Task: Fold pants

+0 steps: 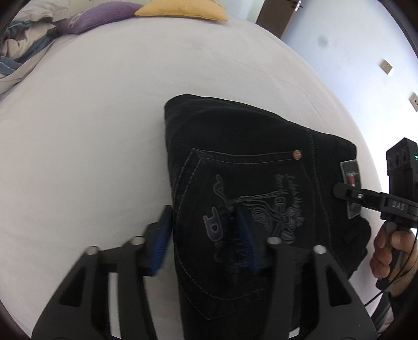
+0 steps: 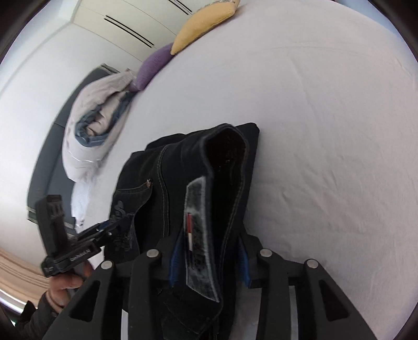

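Black folded jeans (image 1: 235, 136) lie on the white bed sheet (image 1: 78, 130), back pocket with embroidery facing up. My left gripper (image 1: 203, 243) stands open astride their left edge; one blue pad (image 1: 162, 243) is over the sheet, the other over the pocket. In the right wrist view the jeans (image 2: 183, 157) have their waistband and grey label (image 2: 198, 235) rising between the fingers of my right gripper (image 2: 209, 261), whose pads stand slightly off the cloth. The right gripper's fingertip (image 1: 339, 191) shows at the label edge, and the left gripper (image 2: 115, 225) shows at the pocket side.
A yellow pillow (image 1: 183, 10), a purple pillow (image 1: 99, 15) and a bundled duvet (image 1: 21, 44) lie at the far end of the bed. A wall with sockets (image 1: 386, 67) runs along the right. A person's hand (image 1: 386, 251) holds the right gripper's handle.
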`<state>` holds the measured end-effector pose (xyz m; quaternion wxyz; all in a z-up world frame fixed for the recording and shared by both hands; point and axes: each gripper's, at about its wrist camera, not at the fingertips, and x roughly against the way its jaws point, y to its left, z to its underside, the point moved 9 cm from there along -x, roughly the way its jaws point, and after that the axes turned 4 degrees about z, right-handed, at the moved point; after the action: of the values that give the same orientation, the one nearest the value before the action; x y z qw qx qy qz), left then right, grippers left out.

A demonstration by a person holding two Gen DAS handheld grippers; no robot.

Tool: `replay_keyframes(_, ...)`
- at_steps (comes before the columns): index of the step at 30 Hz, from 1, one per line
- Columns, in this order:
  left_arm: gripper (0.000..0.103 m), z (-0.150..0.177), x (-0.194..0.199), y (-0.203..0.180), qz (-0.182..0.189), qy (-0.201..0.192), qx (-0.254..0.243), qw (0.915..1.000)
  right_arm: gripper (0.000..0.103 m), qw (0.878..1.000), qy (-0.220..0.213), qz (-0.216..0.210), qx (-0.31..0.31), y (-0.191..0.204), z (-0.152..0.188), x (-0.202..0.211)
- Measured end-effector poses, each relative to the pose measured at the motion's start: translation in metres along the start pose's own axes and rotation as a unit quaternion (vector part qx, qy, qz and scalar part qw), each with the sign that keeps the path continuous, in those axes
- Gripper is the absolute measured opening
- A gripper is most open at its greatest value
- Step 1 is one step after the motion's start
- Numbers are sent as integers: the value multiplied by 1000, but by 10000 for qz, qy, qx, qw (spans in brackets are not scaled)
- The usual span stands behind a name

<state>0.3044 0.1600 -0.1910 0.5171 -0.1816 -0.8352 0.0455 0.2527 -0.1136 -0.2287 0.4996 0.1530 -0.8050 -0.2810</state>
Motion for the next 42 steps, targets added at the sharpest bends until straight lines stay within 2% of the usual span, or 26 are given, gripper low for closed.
replay_keyframes(1,65,2,2,3,35,-39,48,10000,42,10000,-51,-42,-27,-2,0,4)
replay_keyframes(3,67,8,7,5,113,-59,187,9997,55,9998,-176,-47,-122,-8,3,15)
replay_keyframes(4,67,9,15,5,55,-113,197,9997,58,9994,-272,-16,-198,-12,6,24)
replay_keyframes(6,67,8,36,4,-243,-355,19,9991,68,9975,-525,241,-395,-21,13,46)
replay_keyframes(9,67,18,80,-17,-622,-860,-369,9937,69,9927,-934,680,-348,-25,28,84)
replay_keyframes(10,72,21,102,-22,-826,-1154,-520,9885,71,9894,-1131,885,-230,-22,32,100)
replay_keyframes(11,75,22,128,-29,-1067,-1534,-641,9803,76,9841,-1405,1083,-126,-17,37,121)
replay_keyframes(12,84,20,154,-36,-1298,-1973,-741,9689,83,9789,-1642,1213,-73,-12,42,137)
replay_keyframes(13,96,19,178,-49,-1514,-2348,-802,9568,87,9712,-1951,1371,5,-4,47,159)
replay_keyframes(14,102,25,207,-60,-1770,-2763,-848,9408,94,9626,-2251,1506,91,2,51,180)
replay_keyframes(16,103,44,261,-87,-2127,-3498,-993,9069,102,9401,-2908,1756,298,19,59,225)
replay_keyframes(17,103,51,281,-101,-2237,-3687,-1060,8960,103,9275,-3218,1860,409,28,61,245)
replay_keyframes(18,103,57,298,-115,-2297,-3773,-1073,8907,103,9132,-3515,1985,557,40,64,266)
replay_keyframes(21,103,77,340,-138,-2123,-3869,-865,8932,103,8813,-4088,2147,1004,75,72,315)
replay_keyframes(22,103,73,352,-136,-2028,-3955,-789,8923,103,8706,-4267,2174,1122,84,76,332)
replay_keyframes(25,103,83,398,-152,-1885,-4115,-742,8886,103,8276,-4925,2242,1490,121,91,388)
replay_keyframes(27,103,88,424,-158,-1964,-4107,-845,8864,103,8109,-5194,2150,1626,140,99,417)
replay_keyframes(28,103,95,447,-160,-1955,-4103,-881,8864,103,8061,-5275,2108,1659,148,102,428)
replay_keyframes(31,103,104,471,-175,-1909,-3997,-1050,8904,103,7957,-5406,2149,1689,165,111,457)
replay_keyframes(33,103,111,480,-180,-1853,-3934,-1018,8947,103,7935,-5421,2135,1758,175,117,462)
replay_keyframes(34,103,113,473,-180,-1854,-3885,-974,8973,103,7988,-5341,2112,1790,178,120,462)
replay_keyframes(36,103,118,456,-175,-1816,-3620,-816,9106,103,8167,-5077,2089,1778,181,121,451)
replay_keyframes(38,103,125,422,-168,-1708,-3246,-597,9284,103,8372,-4774,2113,1629,176,119,436)
replay_keyframes(42,103,142,370,-157,-1508,-2531,-183,9554,103,8749,-4049,2317,1301,149,117,392)
